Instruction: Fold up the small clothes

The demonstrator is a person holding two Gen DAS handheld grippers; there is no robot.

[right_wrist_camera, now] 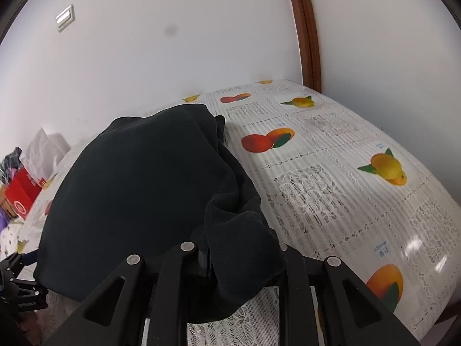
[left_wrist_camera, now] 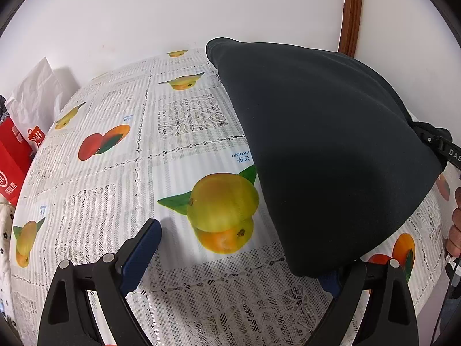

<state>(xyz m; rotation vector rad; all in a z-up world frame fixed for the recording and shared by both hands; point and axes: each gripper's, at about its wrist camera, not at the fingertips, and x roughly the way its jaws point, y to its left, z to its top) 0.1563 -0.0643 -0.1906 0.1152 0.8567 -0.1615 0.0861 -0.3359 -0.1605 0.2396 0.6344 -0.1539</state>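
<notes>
Tablecloth [left_wrist_camera: 184, 150]: "mango" label | right claw [right_wrist_camera: 230, 262] gripping dark garment [right_wrist_camera: 138, 190]

Looks like a home: table under a lace-and-fruit plastic tablecloth [left_wrist_camera: 184, 121], pushed against a plain white wall [right_wrist_camera: 173, 57] with a wooden door frame [right_wrist_camera: 305, 28], light switch [right_wrist_camera: 65, 18], red shopping bags [left_wrist_camera: 14, 155] piled alongside.

I count one dark garment [left_wrist_camera: 331, 150] on one counter [left_wrist_camera: 178, 288], two tongs of mine: left tongs [left_wrist_camera: 230, 262], right tongs [right_wrist_camera: 239, 262]. One red box [left_wrist_camera: 13, 161] and one white bag [left_wrist_camera: 34, 98] sit at the counter's edge.
</notes>
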